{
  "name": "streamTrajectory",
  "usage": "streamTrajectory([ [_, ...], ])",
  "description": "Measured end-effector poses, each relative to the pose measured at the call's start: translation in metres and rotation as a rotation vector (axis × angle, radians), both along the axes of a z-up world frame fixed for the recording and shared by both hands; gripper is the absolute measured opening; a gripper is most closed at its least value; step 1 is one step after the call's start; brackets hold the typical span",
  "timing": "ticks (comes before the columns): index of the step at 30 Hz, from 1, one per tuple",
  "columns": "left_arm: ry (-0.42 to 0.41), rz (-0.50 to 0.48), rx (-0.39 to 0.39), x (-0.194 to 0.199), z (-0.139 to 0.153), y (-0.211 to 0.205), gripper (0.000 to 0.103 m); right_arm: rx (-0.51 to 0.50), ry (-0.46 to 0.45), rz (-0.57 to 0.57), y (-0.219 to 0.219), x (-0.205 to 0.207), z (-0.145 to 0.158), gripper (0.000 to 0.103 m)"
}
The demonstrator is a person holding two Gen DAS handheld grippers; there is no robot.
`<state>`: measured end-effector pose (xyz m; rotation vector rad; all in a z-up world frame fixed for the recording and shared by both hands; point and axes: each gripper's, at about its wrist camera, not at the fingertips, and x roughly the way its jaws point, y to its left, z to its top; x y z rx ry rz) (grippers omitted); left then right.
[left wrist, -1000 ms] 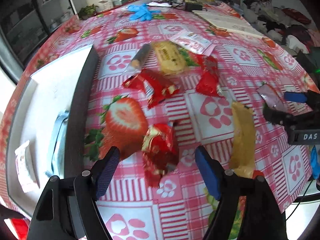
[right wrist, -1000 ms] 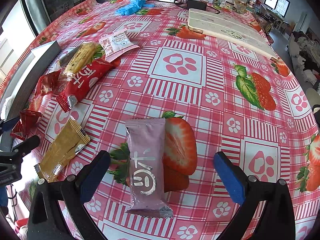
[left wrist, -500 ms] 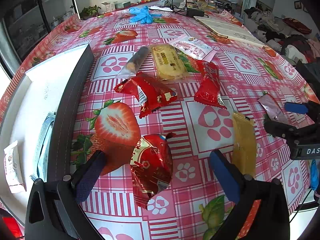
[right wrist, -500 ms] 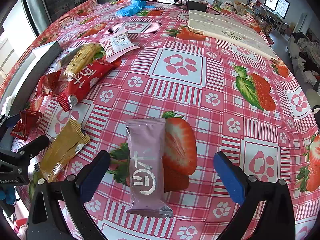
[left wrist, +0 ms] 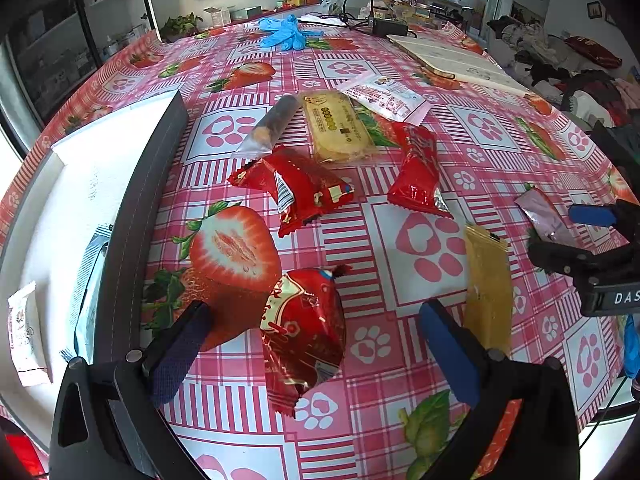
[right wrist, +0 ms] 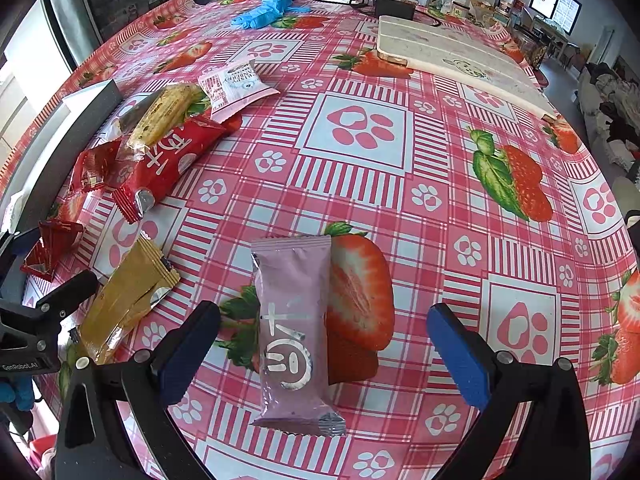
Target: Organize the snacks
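From my left wrist view the white tray runs off the left edge; its grey wall hides part of the silver packet inside; the gold packet slips behind my left gripper's finger; the cream board's print is too small to read.

Colours and patterns noted on the table and snacks.
The tablecloth is checked in red, pink and white, printed with paw marks and strawberries. A lilac wrapper with white marks, a mustard-gold wrapper and a red wrapper with gold print are recorded. Blue gloves are seen.
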<state>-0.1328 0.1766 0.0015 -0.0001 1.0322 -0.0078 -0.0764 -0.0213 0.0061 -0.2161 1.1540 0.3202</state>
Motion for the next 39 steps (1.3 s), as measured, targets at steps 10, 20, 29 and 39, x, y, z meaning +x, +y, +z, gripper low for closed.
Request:
streamTrajectory([
  [10, -0.009, -0.001, 0.001, -0.001, 0.0, 0.0, 0.103, -0.003, 0.007, 0.0, 0.0, 0.0, 0.0, 0.103],
  [20, 0.042, -0.064, 0.077, 0.004, 0.01, -0.016, 0.071, -0.036, 0.091, -0.011, 0.01, 0.003, 0.004, 0.087],
  [29, 0.047, -0.069, -0.021, -0.003, 0.019, -0.016, 0.032, 0.052, 0.085, -0.03, 0.001, -0.01, 0.014, 0.025],
  [39, -0.043, 0.001, -0.104, -0.025, 0.067, 0.031, 0.032, 0.238, 0.102, -0.075, -0.013, -0.022, 0.036, 0.025],
])
